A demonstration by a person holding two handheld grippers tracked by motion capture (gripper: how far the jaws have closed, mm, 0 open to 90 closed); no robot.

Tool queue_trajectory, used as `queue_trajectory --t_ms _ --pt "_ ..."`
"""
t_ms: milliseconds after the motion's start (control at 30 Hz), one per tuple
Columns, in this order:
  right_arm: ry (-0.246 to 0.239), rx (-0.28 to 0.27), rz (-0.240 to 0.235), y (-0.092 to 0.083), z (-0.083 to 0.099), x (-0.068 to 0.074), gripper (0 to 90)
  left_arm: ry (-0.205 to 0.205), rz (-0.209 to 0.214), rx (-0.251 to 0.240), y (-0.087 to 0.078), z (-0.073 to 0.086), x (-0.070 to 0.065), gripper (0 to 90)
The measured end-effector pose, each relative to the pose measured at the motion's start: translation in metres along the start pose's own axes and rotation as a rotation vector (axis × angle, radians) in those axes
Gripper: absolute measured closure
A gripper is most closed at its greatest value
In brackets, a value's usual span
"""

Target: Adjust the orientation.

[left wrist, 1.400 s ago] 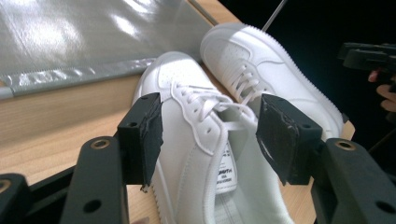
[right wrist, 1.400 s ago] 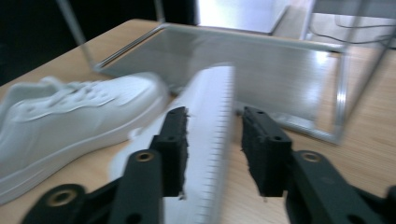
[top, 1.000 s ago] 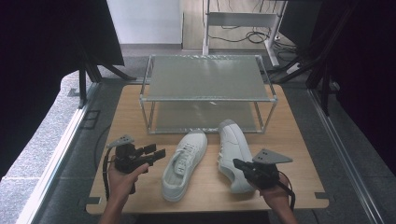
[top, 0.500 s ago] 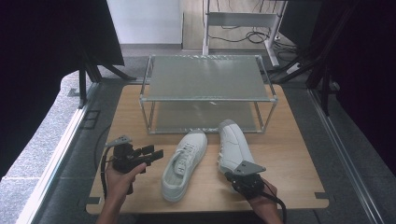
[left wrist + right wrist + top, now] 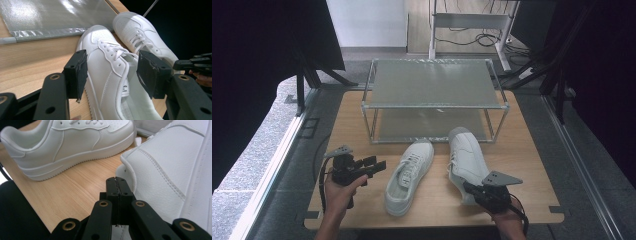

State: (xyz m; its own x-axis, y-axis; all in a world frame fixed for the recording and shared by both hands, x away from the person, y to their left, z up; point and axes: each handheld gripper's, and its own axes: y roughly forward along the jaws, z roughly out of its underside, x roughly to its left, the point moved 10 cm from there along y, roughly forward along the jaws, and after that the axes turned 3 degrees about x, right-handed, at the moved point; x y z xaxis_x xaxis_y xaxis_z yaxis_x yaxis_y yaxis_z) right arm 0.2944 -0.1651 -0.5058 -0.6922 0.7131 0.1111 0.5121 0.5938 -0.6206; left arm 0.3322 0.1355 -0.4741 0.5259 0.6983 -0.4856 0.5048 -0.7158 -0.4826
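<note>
The left gripper (image 5: 374,164), jaws wide apart and empty, points at the left shoe (image 5: 408,175) in the lower middle, probably lining up. The right gripper (image 5: 469,189), lower right, is closed at the right shoe's (image 5: 466,155) heel; whether it pinches the collar is unclear.

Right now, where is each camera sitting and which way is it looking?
High view: above the person's side, looking forward and down at the table, rack; both hands, left gripper, right gripper.
Left gripper view: between its open jaws, at the left shoe.
Right gripper view: along its shut jaws, beside the right shoe.
All share both shoes.
</note>
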Motion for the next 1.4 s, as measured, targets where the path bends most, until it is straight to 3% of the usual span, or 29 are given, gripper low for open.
queue_trajectory --t_ms 300,600,633,700,733,867,1067,1167,1267,1333,1367,1400 --pt "0.060 -0.061 0.040 -0.021 -0.005 -0.022 90.0 -0.001 0.000 0.005 0.000 0.001 0.001 42.2" --pt "0.128 -0.109 0.026 -0.036 -0.004 -0.045 90.0 0.002 -0.007 0.018 0.003 0.002 0.001 42.9" --pt "0.148 -0.117 0.039 -0.040 -0.002 -0.054 90.0 0.003 -0.010 0.022 0.003 0.003 0.001 42.9" --pt "0.159 -0.120 0.052 -0.041 -0.001 -0.059 90.0 0.004 -0.010 0.023 0.004 0.003 0.001 42.9" --pt "0.191 -0.130 0.046 -0.044 0.001 -0.067 90.0 0.002 -0.009 0.023 0.004 0.003 0.001 42.8" --pt "0.232 -0.148 0.048 -0.047 0.005 -0.079 90.0 -0.001 -0.021 0.038 0.008 0.007 0.003 42.8" --pt "0.276 -0.129 0.147 -0.053 0.021 -0.110 90.0 -0.004 -0.024 0.051 0.012 0.009 0.004 42.8" --pt "0.312 -0.164 0.126 -0.055 0.023 -0.113 90.0 -0.002 -0.037 0.056 0.012 0.010 0.006 42.7" --pt "0.290 -0.184 0.150 -0.058 0.018 -0.109 88.5 0.000 -0.044 0.060 0.013 0.011 0.006 42.7" --pt "0.212 -0.197 0.180 -0.060 0.007 -0.095 90.0 -0.001 -0.047 0.063 0.013 0.011 0.007 42.7" --pt "0.181 -0.198 0.171 -0.060 0.002 -0.086 90.0 -0.001 -0.044 0.063 0.014 0.012 0.007 42.7" --pt "0.181 -0.198 0.171 -0.060 0.002 -0.086 90.0 -0.001 -0.044 0.063 0.014 0.012 0.007 42.6"
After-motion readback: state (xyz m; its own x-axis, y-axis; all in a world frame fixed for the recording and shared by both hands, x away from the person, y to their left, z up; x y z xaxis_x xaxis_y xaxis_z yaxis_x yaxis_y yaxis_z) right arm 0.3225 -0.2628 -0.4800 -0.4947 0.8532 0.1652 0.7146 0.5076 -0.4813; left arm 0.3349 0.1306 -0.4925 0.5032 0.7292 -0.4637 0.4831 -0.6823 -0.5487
